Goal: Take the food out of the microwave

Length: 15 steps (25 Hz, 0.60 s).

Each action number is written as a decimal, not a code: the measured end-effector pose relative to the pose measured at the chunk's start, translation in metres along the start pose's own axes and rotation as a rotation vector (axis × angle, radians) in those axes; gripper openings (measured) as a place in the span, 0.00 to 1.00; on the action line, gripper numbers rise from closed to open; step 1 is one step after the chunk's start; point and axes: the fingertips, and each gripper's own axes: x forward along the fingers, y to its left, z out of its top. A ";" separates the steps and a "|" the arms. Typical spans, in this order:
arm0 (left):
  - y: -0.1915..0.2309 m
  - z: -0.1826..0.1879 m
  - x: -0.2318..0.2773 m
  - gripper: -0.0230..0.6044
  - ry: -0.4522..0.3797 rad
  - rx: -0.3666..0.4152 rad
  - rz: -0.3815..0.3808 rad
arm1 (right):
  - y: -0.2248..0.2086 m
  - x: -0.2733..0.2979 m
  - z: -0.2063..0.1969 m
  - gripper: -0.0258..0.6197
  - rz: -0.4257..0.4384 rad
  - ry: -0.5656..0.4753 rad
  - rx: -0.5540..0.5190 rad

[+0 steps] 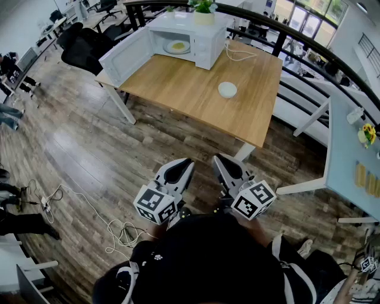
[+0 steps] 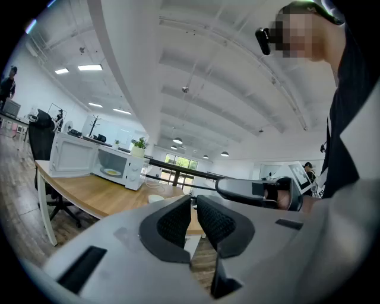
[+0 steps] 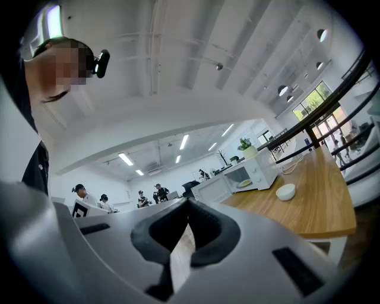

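Note:
The white microwave [image 1: 205, 37] stands at the far end of the wooden table [image 1: 196, 98], its door [image 1: 124, 56] swung wide open to the left. Inside lies a plate of yellow food [image 1: 177, 46], also seen as the plate [image 2: 111, 173] and the plate [image 3: 244, 183] from the gripper views. My left gripper [image 1: 186, 164] and right gripper [image 1: 219, 160] hang side by side close to my body, over the floor and well short of the table. Both are shut with nothing between the pads [image 2: 178, 221].
A small white bowl [image 1: 227, 89] sits mid-table. A potted plant [image 1: 205, 10] tops the microwave, and a cord [image 1: 240, 54] trails beside it. A black office chair [image 1: 83, 47] stands left of the table, cables [image 1: 89, 208] lie on the floor, and a white table [image 1: 356, 148] is at right.

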 end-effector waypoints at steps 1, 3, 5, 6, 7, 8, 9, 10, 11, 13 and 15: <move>0.000 0.000 0.000 0.10 -0.001 -0.002 0.000 | 0.000 0.000 0.000 0.04 0.000 0.002 -0.001; 0.002 -0.001 0.000 0.10 -0.002 -0.006 0.001 | 0.000 0.001 -0.002 0.04 -0.002 0.007 -0.002; 0.004 -0.002 -0.001 0.10 -0.004 -0.011 0.000 | 0.000 0.003 -0.004 0.04 -0.007 0.012 -0.003; 0.005 -0.003 -0.001 0.10 -0.005 -0.014 -0.001 | 0.000 0.004 -0.005 0.04 -0.010 0.014 -0.003; 0.007 -0.002 -0.001 0.10 -0.006 -0.016 -0.002 | 0.000 0.004 -0.005 0.04 -0.013 0.015 -0.002; 0.008 -0.002 -0.002 0.10 -0.006 -0.018 -0.003 | 0.000 0.005 -0.006 0.04 -0.016 0.015 -0.002; 0.008 -0.002 -0.002 0.10 -0.006 -0.020 -0.006 | 0.000 0.005 -0.006 0.04 -0.021 0.014 -0.003; 0.009 -0.002 -0.002 0.10 -0.006 -0.021 -0.010 | 0.000 0.005 -0.005 0.04 -0.026 0.013 -0.003; 0.009 -0.002 -0.001 0.10 -0.007 -0.023 -0.015 | 0.000 0.004 -0.005 0.04 -0.032 0.009 -0.002; 0.011 -0.003 0.000 0.10 -0.007 -0.027 -0.025 | -0.002 0.004 -0.005 0.04 -0.047 -0.006 0.014; 0.012 -0.004 0.001 0.10 -0.008 -0.030 -0.034 | -0.005 0.003 -0.005 0.04 -0.063 -0.021 0.033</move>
